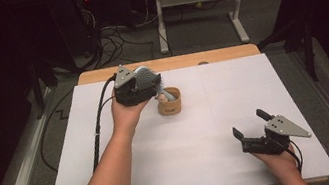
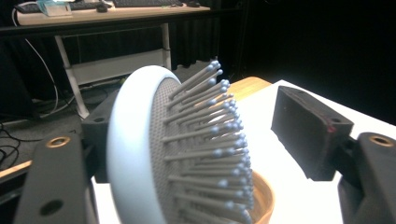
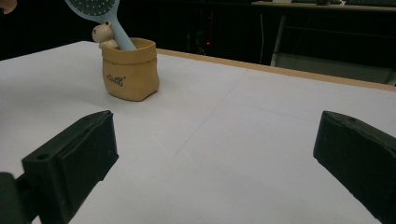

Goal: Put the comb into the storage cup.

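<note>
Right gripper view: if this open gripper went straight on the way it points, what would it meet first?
Probably nothing soon: the right gripper points over bare white table surface. The tan sack-shaped pot holding the light-blue hairbrush sits left of that line.

My left gripper (image 1: 137,88) is a black block topped by a grey three-cornered plate with small dark screw holes; a black cable trails from its rear along my forearm; in the left gripper view my jaws are matte black slabs, one with a brass-ringed screw hole, the other with a faint red fleck at its corner. My right gripper (image 1: 249,126) has the same grey plate and black body; cable loops at the wrist; a dark sleeve edge shows at my left elbow.
</note>
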Action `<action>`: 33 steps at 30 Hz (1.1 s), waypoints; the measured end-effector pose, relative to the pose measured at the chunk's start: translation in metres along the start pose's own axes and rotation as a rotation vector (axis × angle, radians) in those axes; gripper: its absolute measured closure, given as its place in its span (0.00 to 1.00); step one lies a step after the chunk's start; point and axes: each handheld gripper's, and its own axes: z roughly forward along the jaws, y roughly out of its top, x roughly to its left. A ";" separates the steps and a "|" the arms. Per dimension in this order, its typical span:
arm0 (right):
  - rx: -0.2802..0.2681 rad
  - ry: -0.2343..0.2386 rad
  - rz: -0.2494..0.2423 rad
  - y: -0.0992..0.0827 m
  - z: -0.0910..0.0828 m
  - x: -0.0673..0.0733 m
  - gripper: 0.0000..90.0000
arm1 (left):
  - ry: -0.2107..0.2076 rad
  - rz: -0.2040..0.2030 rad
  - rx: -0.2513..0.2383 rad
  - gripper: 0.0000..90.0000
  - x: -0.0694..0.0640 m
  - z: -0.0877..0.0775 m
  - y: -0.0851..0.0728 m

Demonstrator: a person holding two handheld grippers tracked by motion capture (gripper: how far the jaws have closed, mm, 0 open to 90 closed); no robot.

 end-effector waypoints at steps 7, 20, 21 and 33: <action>0.000 0.000 -0.001 0.000 0.000 0.000 0.00 | 0.001 -0.007 0.008 0.25 0.005 -0.002 0.000; -0.001 -0.003 -0.002 0.000 0.000 0.000 0.00 | 0.000 -0.005 0.005 0.18 0.007 -0.003 0.000; -0.001 -0.002 -0.003 0.000 0.000 0.000 0.00 | 0.000 -0.007 0.006 0.18 0.007 -0.003 0.000; 0.000 -0.004 -0.005 0.000 0.000 0.000 0.00 | -0.002 -0.010 0.010 0.00 0.008 -0.002 -0.002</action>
